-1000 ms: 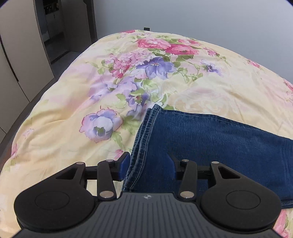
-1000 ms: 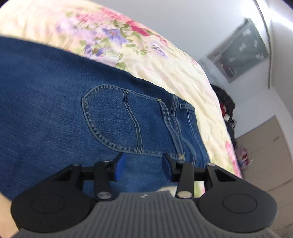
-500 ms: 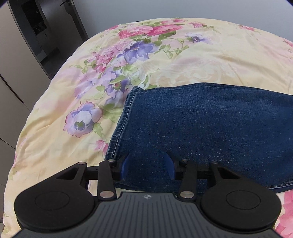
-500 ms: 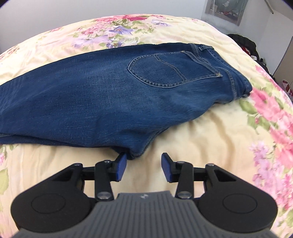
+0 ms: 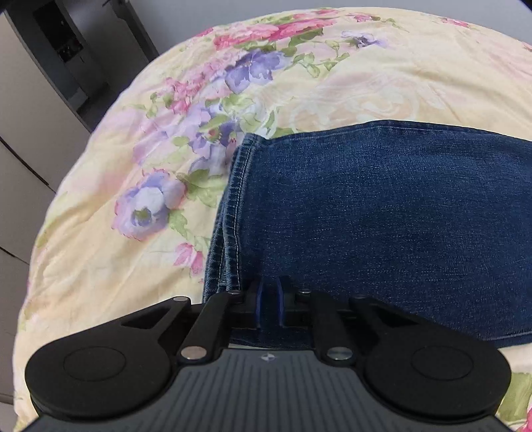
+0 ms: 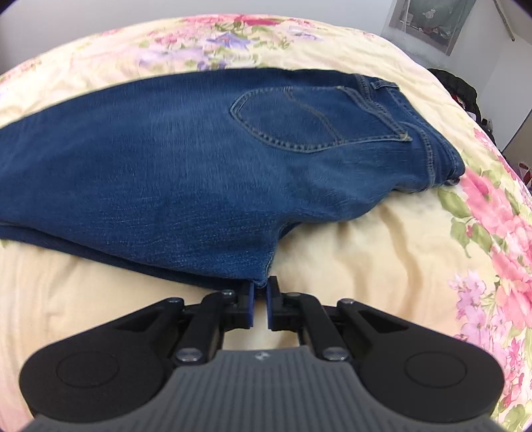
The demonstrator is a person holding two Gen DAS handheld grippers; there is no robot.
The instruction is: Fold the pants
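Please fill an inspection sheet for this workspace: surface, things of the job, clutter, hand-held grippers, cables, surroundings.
Surface: bed with a yellow floral cover, soft and a little wrinkled.
Job's things: blue jeans lying flat, legs stacked one on the other, back pocket facing up, hem toward the left hand-held gripper.
Clutter: nothing seen on the cover.
Grippers: left hand-held gripper has just closed on the jeans near the hem corner; right hand-held gripper has just closed on the crotch point of the jeans.
Cables: nothing seen.
Surroundings: pale cabinet doors beside the bed; grey wall; framed picture; dark items past the far side of the bed.
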